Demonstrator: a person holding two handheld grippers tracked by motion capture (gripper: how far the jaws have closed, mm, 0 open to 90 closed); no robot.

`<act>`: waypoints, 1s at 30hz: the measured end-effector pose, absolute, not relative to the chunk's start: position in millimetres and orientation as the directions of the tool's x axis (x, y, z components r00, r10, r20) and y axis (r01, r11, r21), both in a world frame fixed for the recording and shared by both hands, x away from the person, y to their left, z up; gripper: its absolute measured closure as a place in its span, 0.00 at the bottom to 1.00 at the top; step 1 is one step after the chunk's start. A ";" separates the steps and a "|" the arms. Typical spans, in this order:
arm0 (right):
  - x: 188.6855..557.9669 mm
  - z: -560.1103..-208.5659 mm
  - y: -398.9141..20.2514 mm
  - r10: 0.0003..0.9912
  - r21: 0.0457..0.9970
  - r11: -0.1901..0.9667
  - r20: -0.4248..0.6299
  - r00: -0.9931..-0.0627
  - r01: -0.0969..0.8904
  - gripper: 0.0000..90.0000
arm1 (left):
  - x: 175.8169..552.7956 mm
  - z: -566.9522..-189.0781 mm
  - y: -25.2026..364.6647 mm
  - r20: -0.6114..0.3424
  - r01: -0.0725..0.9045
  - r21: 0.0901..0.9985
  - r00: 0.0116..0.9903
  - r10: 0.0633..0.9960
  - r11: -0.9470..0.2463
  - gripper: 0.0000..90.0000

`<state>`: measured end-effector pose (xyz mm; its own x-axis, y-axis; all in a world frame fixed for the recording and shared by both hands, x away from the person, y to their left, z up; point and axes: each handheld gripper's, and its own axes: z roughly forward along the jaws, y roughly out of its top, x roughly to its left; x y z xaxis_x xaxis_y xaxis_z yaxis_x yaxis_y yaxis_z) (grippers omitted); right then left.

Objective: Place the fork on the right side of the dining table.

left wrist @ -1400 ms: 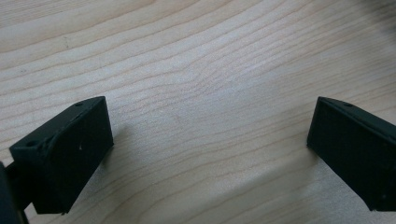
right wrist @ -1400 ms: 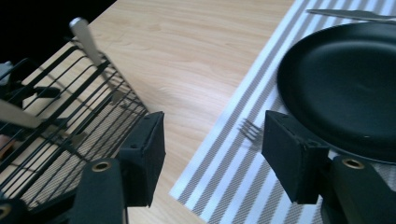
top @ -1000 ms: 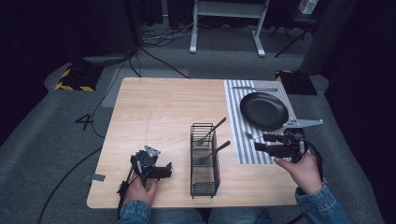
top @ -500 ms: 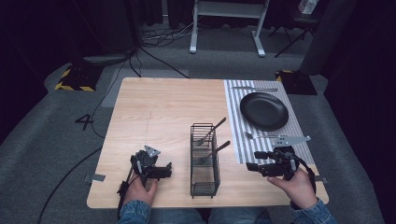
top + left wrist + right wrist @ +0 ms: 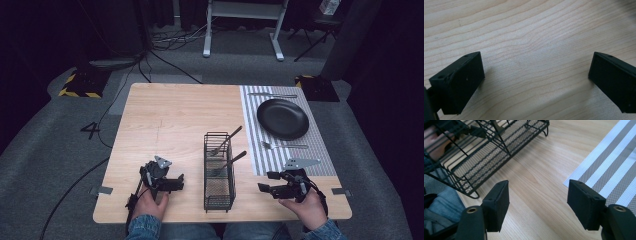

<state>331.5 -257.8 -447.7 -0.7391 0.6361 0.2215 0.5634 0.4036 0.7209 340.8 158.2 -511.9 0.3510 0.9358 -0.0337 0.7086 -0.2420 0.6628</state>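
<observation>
The wooden tabletop (image 5: 175, 120) is carrying everything, with a striped mat (image 5: 320, 150) lying along its right edge. A round black plate (image 5: 282, 118) is sitting on the mat toward the far right corner, with one piece of cutlery (image 5: 272, 95) lying just beyond it and a fork (image 5: 284, 146) lying just on its near side. A black wire basket (image 5: 219, 172) is standing near the middle of the near edge, with two dark-handled utensils (image 5: 227, 162) leaning out of it.

The left gripper (image 5: 172, 184) is resting by the near edge, left of the basket, its jaws spread wide over bare wood and holding nothing. The right gripper (image 5: 267, 182) is hovering right of the basket, beside the mat's near corner, its jaws also spread and empty, pointing toward the basket.
</observation>
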 end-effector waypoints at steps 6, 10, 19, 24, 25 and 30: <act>329.8 -467.3 -259.2 0.655 0.735 0.378 0.217 -0.724 0.563 0.39 | 340.7 -511.9 158.3 -0.034 0.709 0.663 0.351 0.936 -0.242 0.00; 326.8 -473.7 -260.1 0.664 0.746 0.355 0.222 -0.714 0.563 0.39 | 340.7 -512.0 158.2 -0.035 0.709 0.663 0.350 0.936 -0.240 0.00; 320.0 -490.3 -256.1 0.671 0.765 0.403 0.126 -0.730 0.502 0.38 | 340.5 -512.0 158.2 -0.036 0.709 0.663 0.349 0.937 -0.238 0.00; 321.1 -498.0 -257.9 0.673 0.766 0.412 0.108 -0.731 0.493 0.37 | 340.5 -511.9 158.2 -0.037 0.710 0.662 0.349 0.936 -0.239 0.00; 321.1 -498.0 -257.9 0.673 0.766 0.412 0.108 -0.731 0.493 0.37 | 340.5 -511.9 158.2 -0.037 0.710 0.662 0.349 0.936 -0.239 0.00; 319.0 -508.0 -255.4 0.668 0.758 0.468 0.034 -0.744 0.455 0.33 | 340.5 -512.0 158.2 -0.038 0.710 0.663 0.348 0.937 -0.237 0.00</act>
<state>319.0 -255.4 -508.0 -0.7437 0.6676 0.0338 0.4547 0.4682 0.7577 340.5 158.2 -512.0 0.3482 0.9367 -0.0378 0.7101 -0.2372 0.6630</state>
